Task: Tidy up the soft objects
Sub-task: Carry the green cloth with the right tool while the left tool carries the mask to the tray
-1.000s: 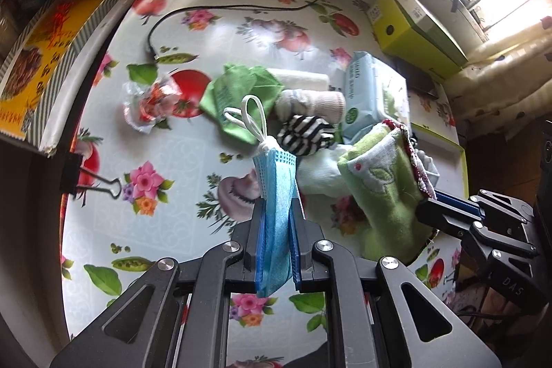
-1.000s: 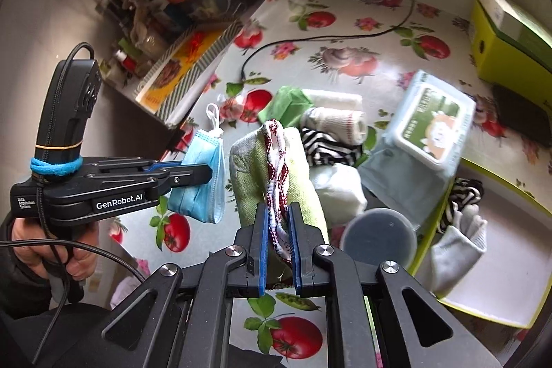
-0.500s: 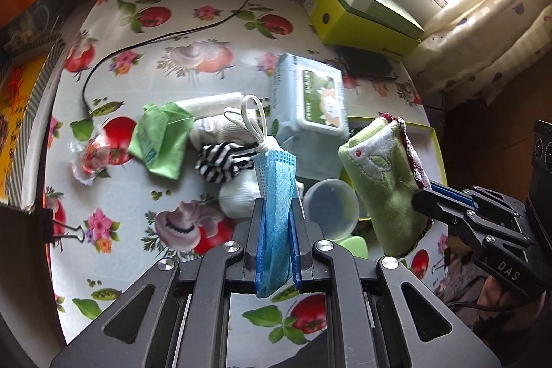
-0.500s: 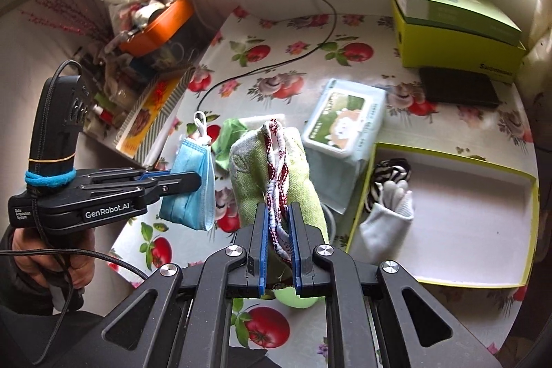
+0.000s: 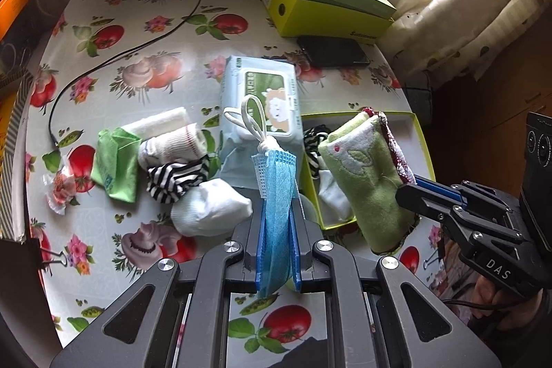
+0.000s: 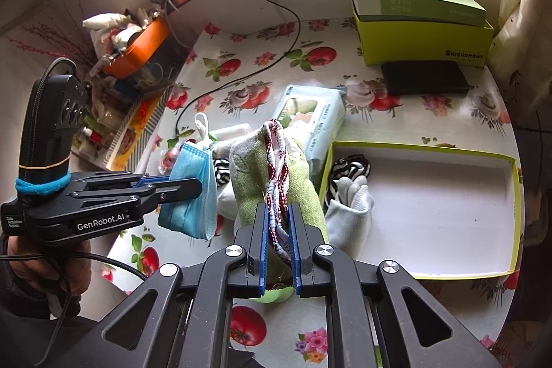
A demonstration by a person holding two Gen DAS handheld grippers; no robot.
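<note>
- Left wrist view: left gripper [image 5: 277, 240], jaws drawn nearly together and clamped on a blue face mask [image 5: 276, 192]; mask folded lengthwise, pleated, standing up between the blue pads, its white ear loops [image 5: 248, 118] knotted at the top.
- Same view, right edge: right gripper [image 5: 410, 188] clamped on a green towel [image 5: 365, 175]; towel folded, pale leaf embroidery on its face, red-and-white trim along one edge, held in the air over the near corner of the tray.
- Right wrist view: right gripper [image 6: 278, 240], jaws nearly closed on the towel's red-and-white trim [image 6: 276, 168]; green cloth bulging on both sides of the pads.
- Right wrist view, left side: left gripper [image 6: 196, 188] holding the mask just beside the towel, a hand [image 6: 41, 268] around its handle.
- Yellow-rimmed tray [image 6: 483, 273] on the surface [image 5: 145, 33], right of the towel; a white sock [image 6: 348, 212] and a striped sock [image 6: 348, 168] at its left end.
- Loose on the surface: wet-wipes pack [image 5: 265, 92], green cloth [image 5: 115, 164], rolled sock [image 5: 172, 143], striped sock [image 5: 176, 180], white sock [image 5: 210, 211].
</note>
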